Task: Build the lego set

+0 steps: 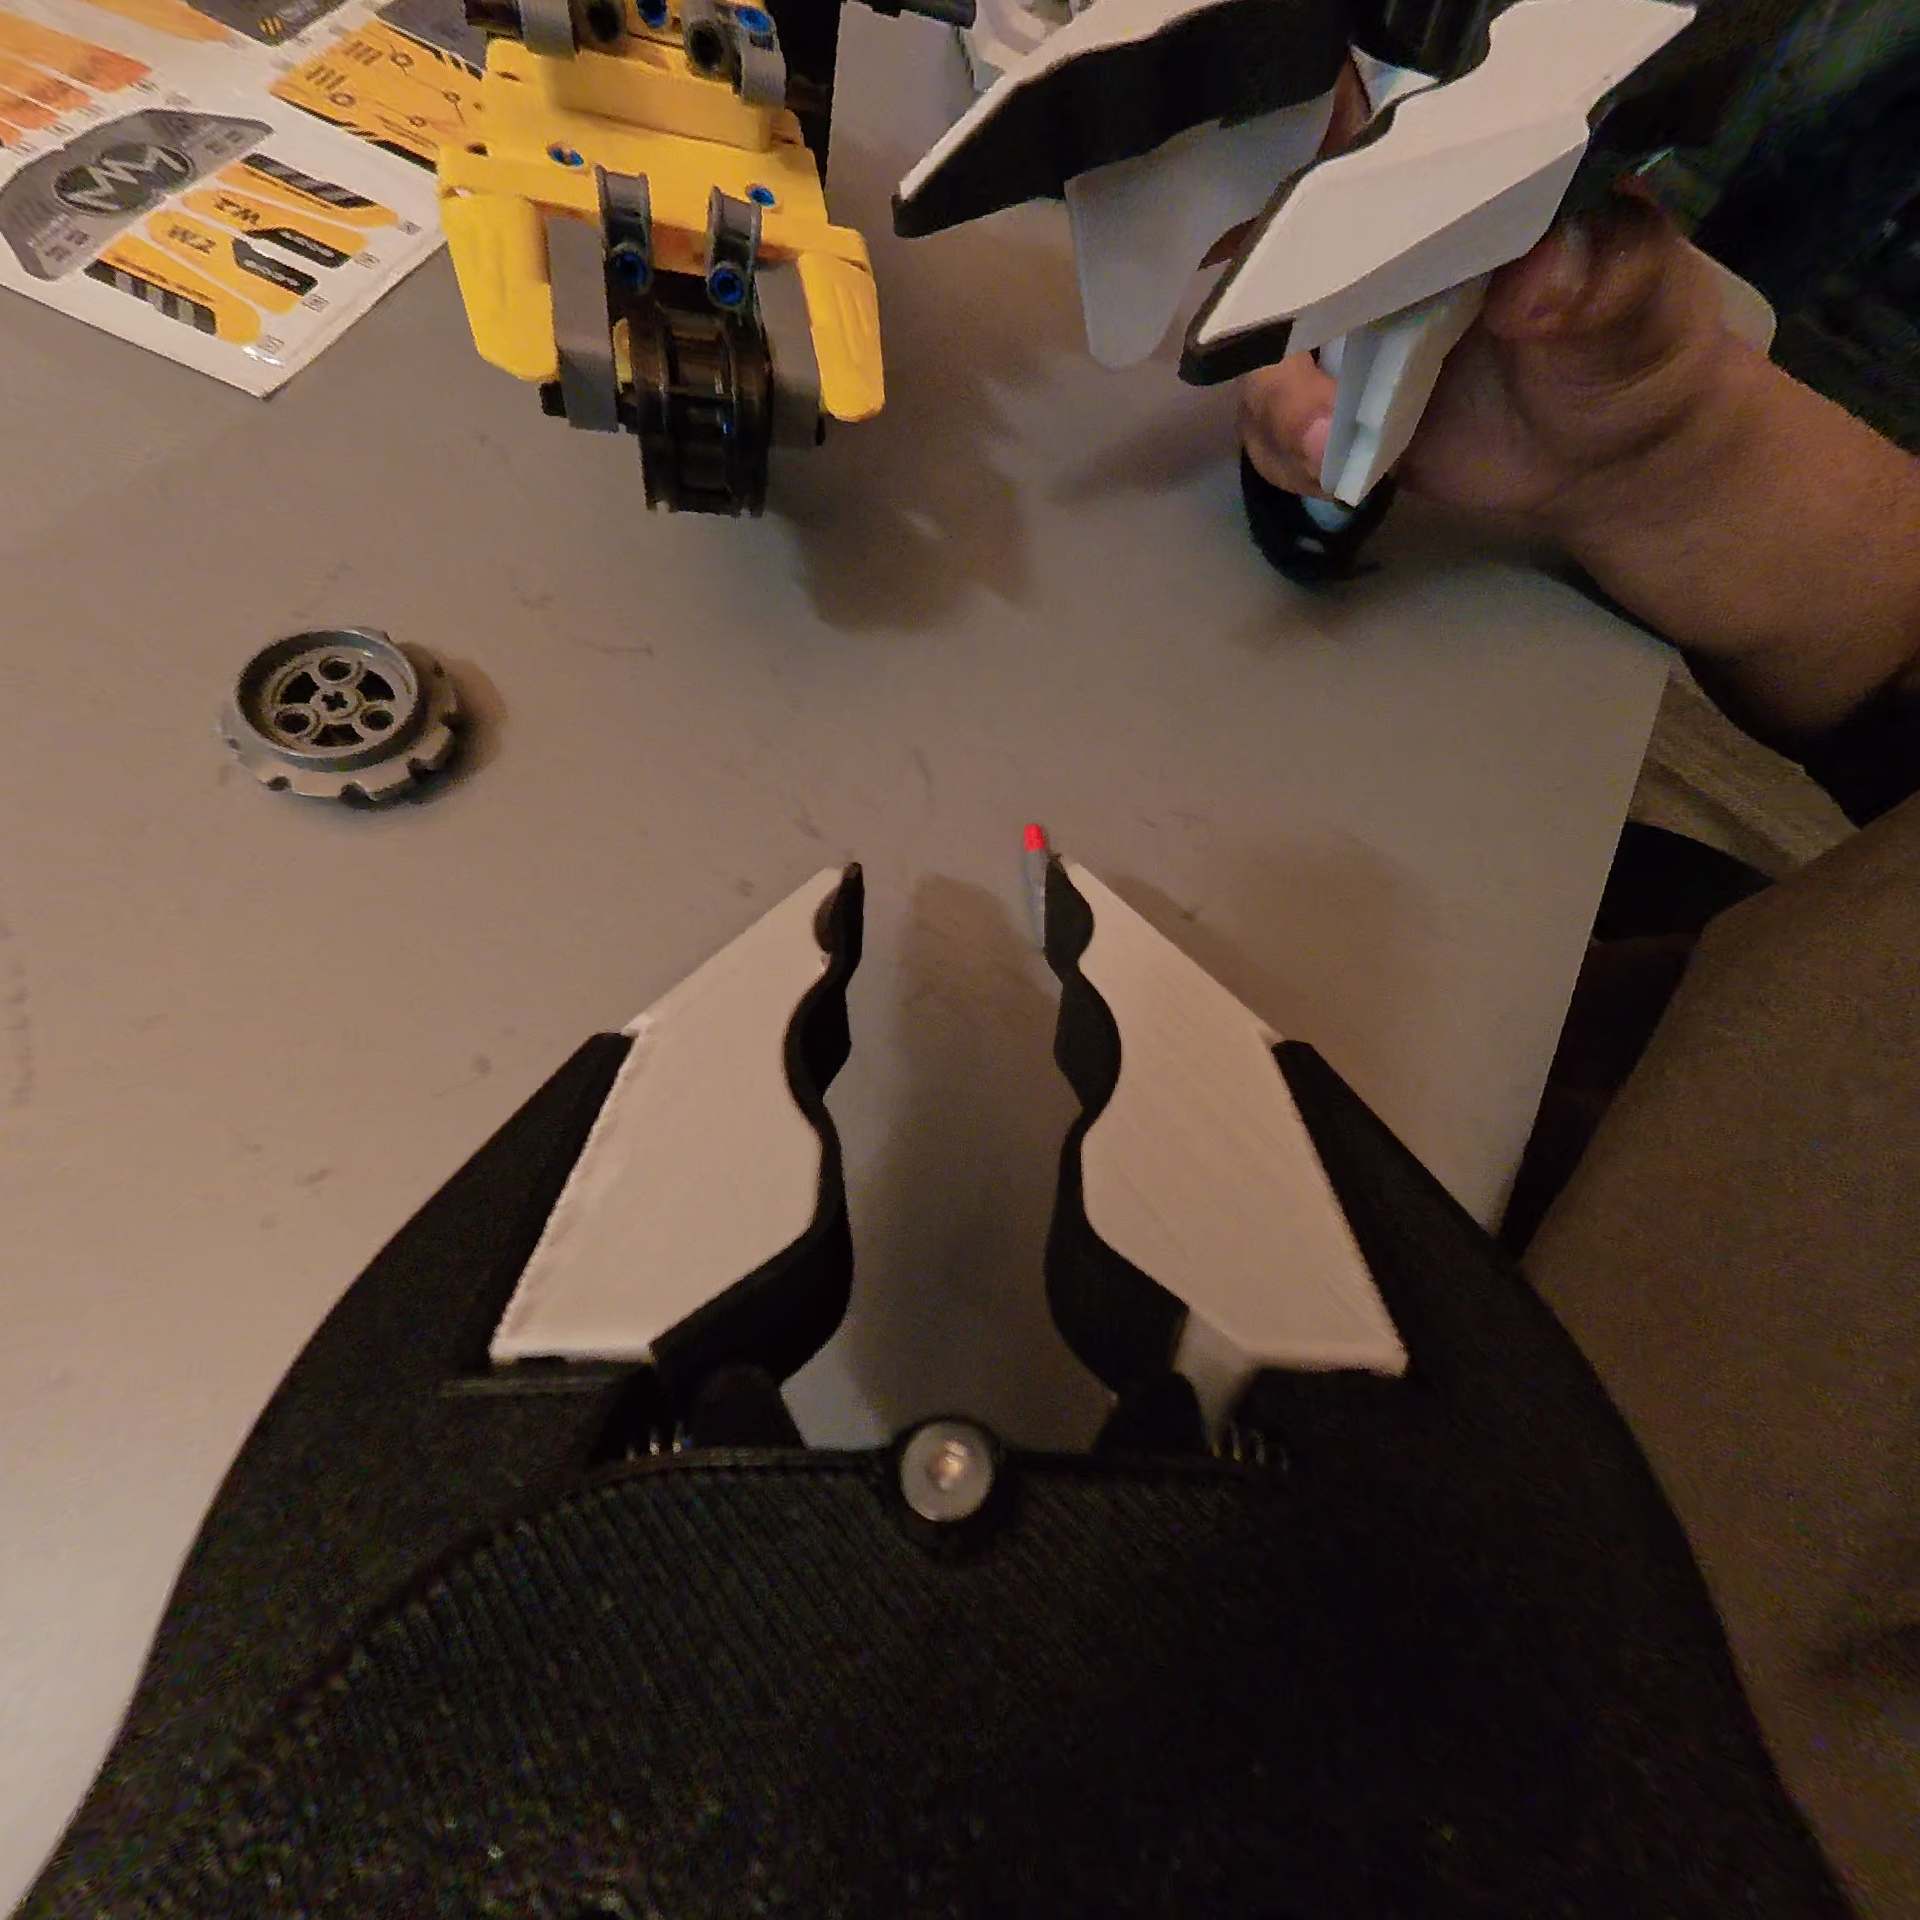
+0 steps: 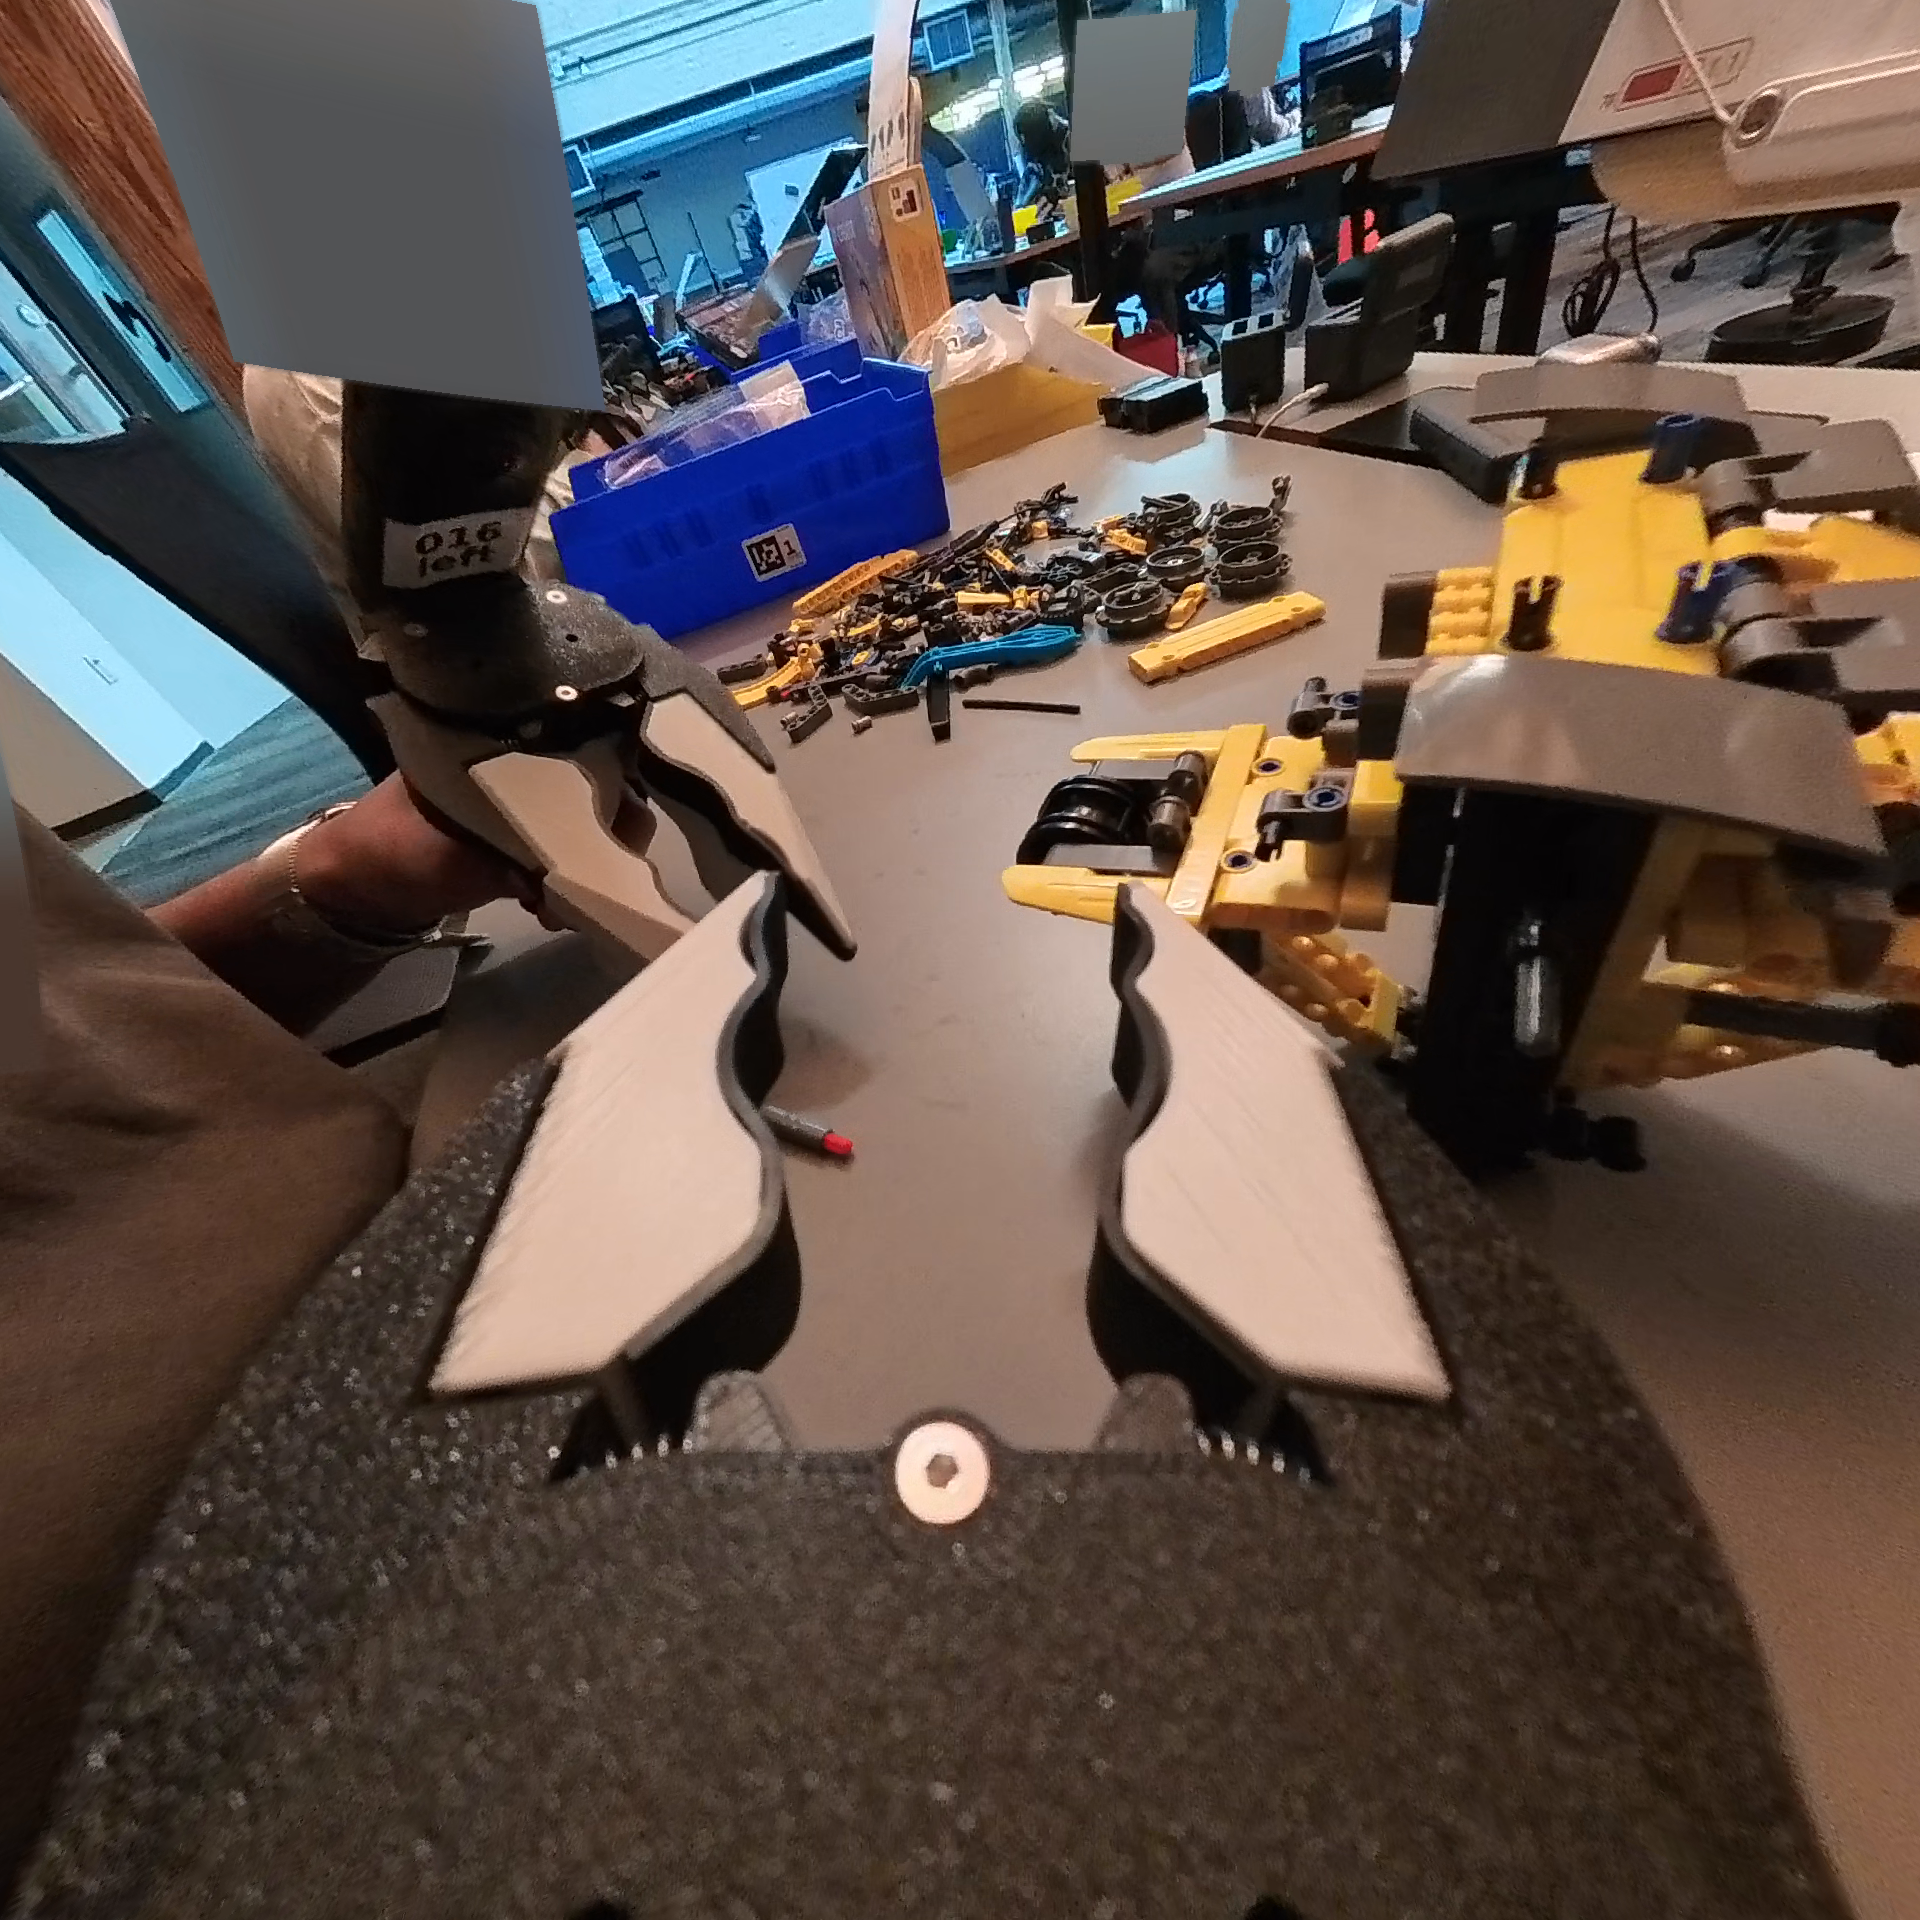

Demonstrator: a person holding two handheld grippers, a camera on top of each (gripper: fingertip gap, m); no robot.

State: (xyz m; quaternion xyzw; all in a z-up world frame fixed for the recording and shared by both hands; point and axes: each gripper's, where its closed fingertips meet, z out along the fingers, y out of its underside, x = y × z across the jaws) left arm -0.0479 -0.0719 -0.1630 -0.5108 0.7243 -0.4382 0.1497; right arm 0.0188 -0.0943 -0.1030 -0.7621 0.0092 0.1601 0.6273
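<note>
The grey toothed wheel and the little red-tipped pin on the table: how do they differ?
The grey toothed wheel is a round disc with holes, lying flat, far off to the left gripper's left. The red-tipped pin is a thin grey stick with one red end, lying right by that gripper's fingertip. The wheel is much the bigger. Both rest loose on the grey table, held by neither gripper.

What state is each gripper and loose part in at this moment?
left gripper: open, empty, low over the grey table.
right gripper: open, empty.
red-tipped pin: lying flat, beside the left gripper's fingertip.
grey toothed wheel: lying flat, alone.
yellow brick-built vehicle: partly assembled, resting on the table.
</note>
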